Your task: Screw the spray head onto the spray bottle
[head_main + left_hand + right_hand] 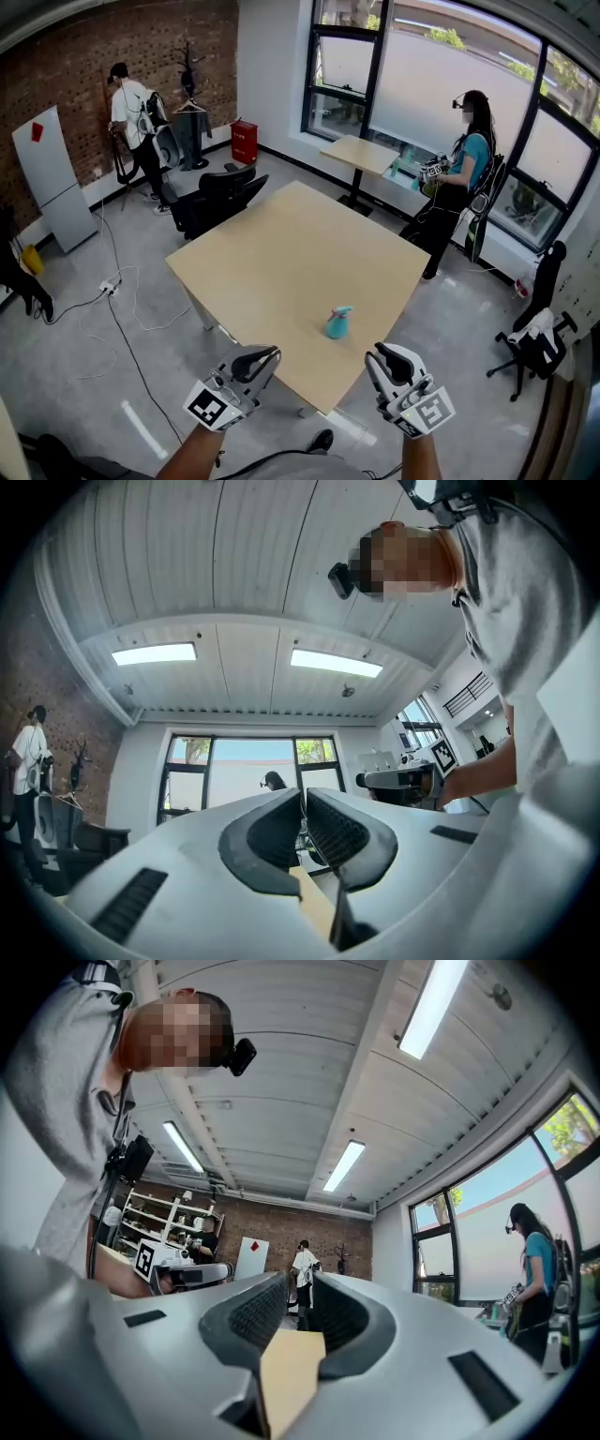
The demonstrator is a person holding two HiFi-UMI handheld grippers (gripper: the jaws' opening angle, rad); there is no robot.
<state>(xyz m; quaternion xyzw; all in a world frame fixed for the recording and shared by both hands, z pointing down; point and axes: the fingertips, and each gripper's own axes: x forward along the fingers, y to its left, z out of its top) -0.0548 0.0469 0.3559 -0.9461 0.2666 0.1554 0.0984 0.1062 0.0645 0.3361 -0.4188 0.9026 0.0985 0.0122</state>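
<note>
A small teal spray bottle stands upright on the light wooden table, near its front corner, with a paler spray head on top; how the head sits on it is too small to tell. My left gripper hovers at the table's near edge, left of the bottle, jaws shut and empty; in the left gripper view the pads meet. My right gripper hangs just right of the bottle and nearer to me, slightly open with nothing between its jaws. Both point up and away.
A black office chair stands at the table's far left side. A smaller table and a person are by the window, another person by the brick wall. Cables lie on the floor to the left.
</note>
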